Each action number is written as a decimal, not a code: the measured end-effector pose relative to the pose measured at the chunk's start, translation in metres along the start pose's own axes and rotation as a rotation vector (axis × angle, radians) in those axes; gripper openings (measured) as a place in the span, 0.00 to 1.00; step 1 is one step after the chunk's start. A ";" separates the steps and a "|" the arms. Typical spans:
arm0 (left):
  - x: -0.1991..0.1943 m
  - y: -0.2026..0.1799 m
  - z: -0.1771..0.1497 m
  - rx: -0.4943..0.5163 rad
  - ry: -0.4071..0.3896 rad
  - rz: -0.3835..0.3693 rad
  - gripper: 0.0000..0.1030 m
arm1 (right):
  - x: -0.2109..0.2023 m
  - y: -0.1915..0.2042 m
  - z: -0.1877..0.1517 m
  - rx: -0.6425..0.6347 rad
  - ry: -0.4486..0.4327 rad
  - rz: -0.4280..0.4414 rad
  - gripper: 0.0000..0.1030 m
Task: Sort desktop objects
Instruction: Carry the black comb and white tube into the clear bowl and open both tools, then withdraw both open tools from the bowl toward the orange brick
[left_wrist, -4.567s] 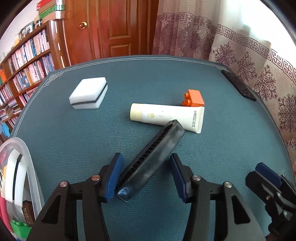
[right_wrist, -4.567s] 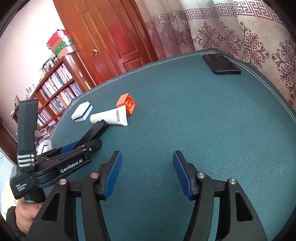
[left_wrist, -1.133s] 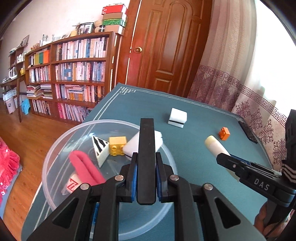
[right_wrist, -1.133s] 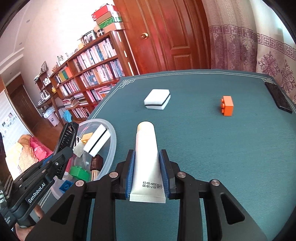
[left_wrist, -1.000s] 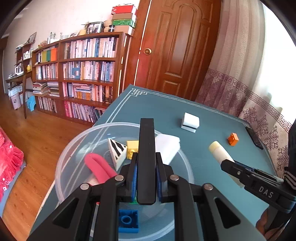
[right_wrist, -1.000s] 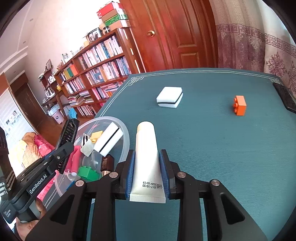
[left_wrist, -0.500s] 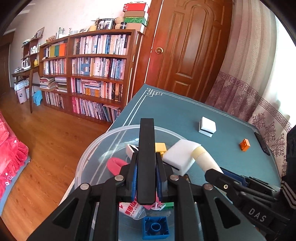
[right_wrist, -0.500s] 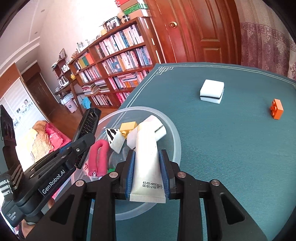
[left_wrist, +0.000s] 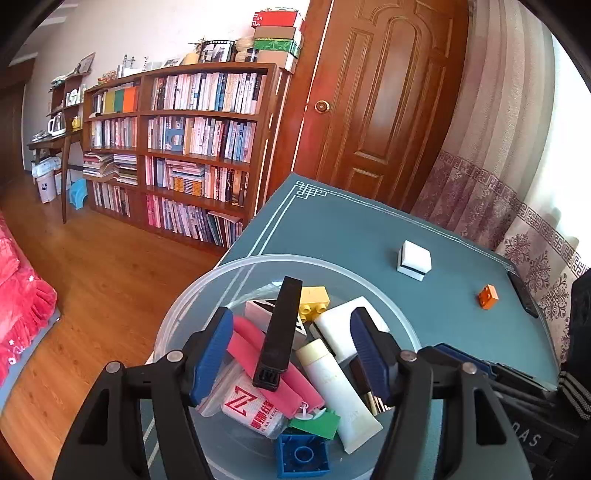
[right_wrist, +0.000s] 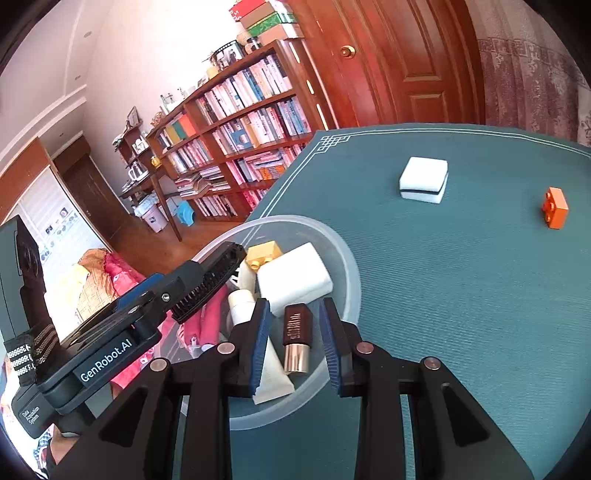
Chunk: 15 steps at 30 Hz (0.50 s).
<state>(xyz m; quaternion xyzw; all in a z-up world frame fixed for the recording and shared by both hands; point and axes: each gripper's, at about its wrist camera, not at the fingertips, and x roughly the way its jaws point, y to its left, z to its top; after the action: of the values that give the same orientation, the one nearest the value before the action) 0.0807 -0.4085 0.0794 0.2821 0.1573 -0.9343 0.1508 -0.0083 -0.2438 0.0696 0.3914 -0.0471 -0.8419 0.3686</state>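
Note:
My left gripper is open over the clear plastic bin. The black harmonica sits loose between its spread fingers, touching neither pad, on top of a pink item in the pile. My right gripper is open above the bin's near side. The cream tube lies in the bin under its left finger; nothing is between the pads. In the left wrist view the tube rests among the contents. On the table beyond are a white sponge and an orange brick.
The bin holds a second white sponge, a yellow brick, a blue brick, a brown lipstick and more. A dark phone lies at the table's far right edge. The bin stands at the green table's left edge, floor and bookshelves beyond.
Both grippers moved over the bin and let go. The left opened wide and the harmonica dropped from its pads. The tube slipped out of the right gripper into the bin.

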 end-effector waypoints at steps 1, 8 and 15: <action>0.000 -0.002 0.000 0.003 0.001 -0.001 0.70 | -0.002 -0.004 0.000 0.004 -0.004 -0.012 0.30; 0.000 -0.016 -0.003 0.035 0.008 0.003 0.78 | -0.014 -0.029 -0.005 0.042 -0.017 -0.069 0.31; 0.002 -0.030 -0.010 0.065 0.024 0.013 0.80 | -0.027 -0.050 -0.014 0.066 -0.033 -0.127 0.32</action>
<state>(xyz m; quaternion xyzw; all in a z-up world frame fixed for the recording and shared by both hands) 0.0731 -0.3780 0.0764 0.2992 0.1269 -0.9344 0.1456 -0.0168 -0.1872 0.0583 0.3918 -0.0559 -0.8678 0.3006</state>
